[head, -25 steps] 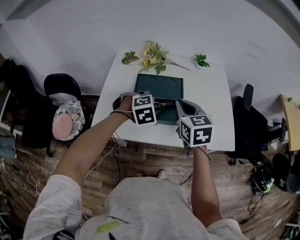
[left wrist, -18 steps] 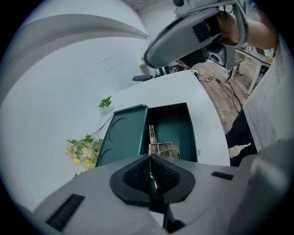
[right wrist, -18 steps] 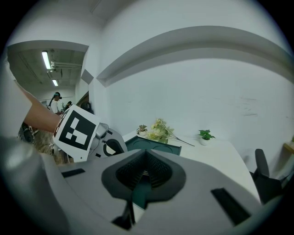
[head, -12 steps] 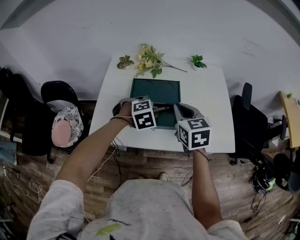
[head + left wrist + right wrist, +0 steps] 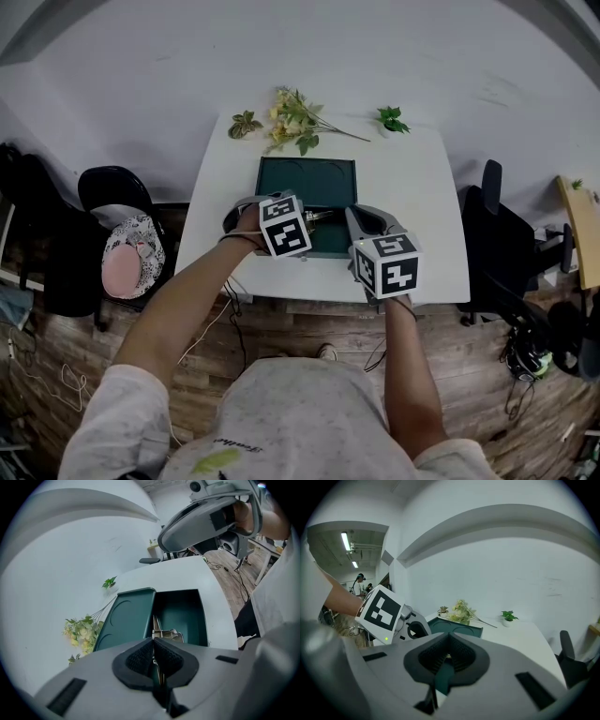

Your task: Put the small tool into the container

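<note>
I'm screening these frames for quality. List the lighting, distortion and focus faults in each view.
Head view: fisheye bows the table edges, and the light is flat and dim. Left gripper view: black circular border; left tongs soft up close, green container sharp. Right gripper view: same border; ceiling lights glare at left, and right tongs are blurred.

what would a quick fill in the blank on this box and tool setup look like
1. The small tool is clamped in the ____ gripper, over the container.
2. The container's lid is ____.
3. Container and lid are dark ____.
4. The flowers lie on the ____ table.

Missing words: left; open; green; white
</note>
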A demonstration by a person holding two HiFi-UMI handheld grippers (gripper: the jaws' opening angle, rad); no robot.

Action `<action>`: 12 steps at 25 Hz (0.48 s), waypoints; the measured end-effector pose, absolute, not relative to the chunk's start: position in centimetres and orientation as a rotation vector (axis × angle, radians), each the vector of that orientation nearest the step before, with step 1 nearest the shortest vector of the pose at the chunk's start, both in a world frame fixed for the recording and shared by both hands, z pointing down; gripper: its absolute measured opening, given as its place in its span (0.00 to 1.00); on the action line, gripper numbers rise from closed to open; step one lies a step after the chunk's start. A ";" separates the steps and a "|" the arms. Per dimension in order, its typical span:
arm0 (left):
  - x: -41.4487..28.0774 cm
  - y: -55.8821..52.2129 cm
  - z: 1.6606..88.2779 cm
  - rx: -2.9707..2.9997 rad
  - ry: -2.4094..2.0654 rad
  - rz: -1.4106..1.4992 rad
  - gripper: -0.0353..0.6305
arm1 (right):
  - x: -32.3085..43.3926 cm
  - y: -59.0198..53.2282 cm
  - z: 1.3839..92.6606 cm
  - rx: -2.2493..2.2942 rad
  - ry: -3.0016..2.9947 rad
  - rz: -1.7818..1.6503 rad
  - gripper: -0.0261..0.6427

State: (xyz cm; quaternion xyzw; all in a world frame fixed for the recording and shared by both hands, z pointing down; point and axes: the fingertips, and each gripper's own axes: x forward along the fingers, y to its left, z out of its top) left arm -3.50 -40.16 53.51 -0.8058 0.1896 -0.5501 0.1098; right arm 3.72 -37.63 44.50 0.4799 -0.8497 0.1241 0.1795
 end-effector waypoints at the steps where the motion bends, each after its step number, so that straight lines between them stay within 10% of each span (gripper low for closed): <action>1: -3.5 -40.2 53.5 -2.372 0.560 -1.615 0.06 | 3.7 -37.6 44.5 1.357 -2.402 0.351 0.05; 12: -3.5 -40.0 53.5 -2.393 0.581 -1.595 0.06 | 3.7 -37.2 44.6 1.360 -2.400 0.357 0.05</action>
